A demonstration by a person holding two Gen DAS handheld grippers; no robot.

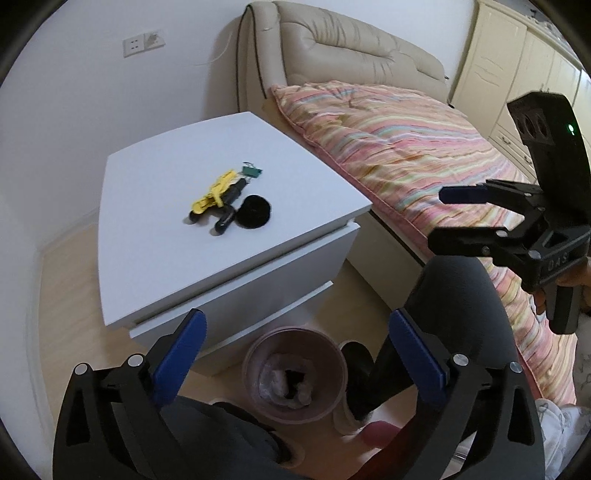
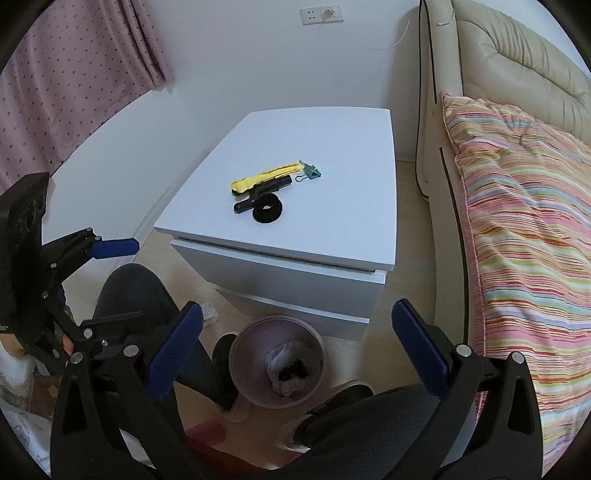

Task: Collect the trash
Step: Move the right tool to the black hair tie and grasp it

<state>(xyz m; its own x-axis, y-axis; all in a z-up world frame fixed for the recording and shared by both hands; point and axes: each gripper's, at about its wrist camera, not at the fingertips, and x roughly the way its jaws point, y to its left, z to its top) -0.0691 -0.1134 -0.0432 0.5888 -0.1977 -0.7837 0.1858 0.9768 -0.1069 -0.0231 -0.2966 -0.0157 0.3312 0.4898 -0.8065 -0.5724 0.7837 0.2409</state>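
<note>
Presently catalogued, from both wrist views:

White nightstand (image 1: 155, 236), serving as the bench: two drawer fronts, standing between the wall and the bed.

Items on the bench top, clustered near its middle:
- yellow wrapper (image 1: 216, 192), long and crumpled, lying partly over a black marker;
- black marker (image 1: 232, 194), lying alongside the wrapper;
- second black pen-like piece (image 1: 222, 222), crossing just below the first; which of the two lies on top cannot be told;
- black hair tie (image 1: 254, 211), a fuzzy ring, touching the second black piece;
- teal binder clip (image 1: 252, 170), at the far end of the wrapper, wire handles showing.

Pink waste bin (image 1: 255, 354): on the wood floor, directly before the lower drawer, between the person's feet; holds crumpled pale material with a dark patch at its centre.

Left gripper (image 1: 297, 354): jaws spread wide, holding nothing, raised over the bin and short of the bench edge. Seen also in the right wrist view (image 2: 122, 280), at far left.

Right gripper (image 2: 297, 350): jaws likewise wide apart and empty, above the bin. In the left wrist view it (image 1: 448, 218) sits at right, over the bed's edge, well apart from the bench items.

Bed: striped pink quilt (image 1: 406, 155), beige padded headboard (image 1: 343, 48).

Other: wall socket (image 2: 320, 15); dotted mauve curtain (image 2: 66, 81).
</note>
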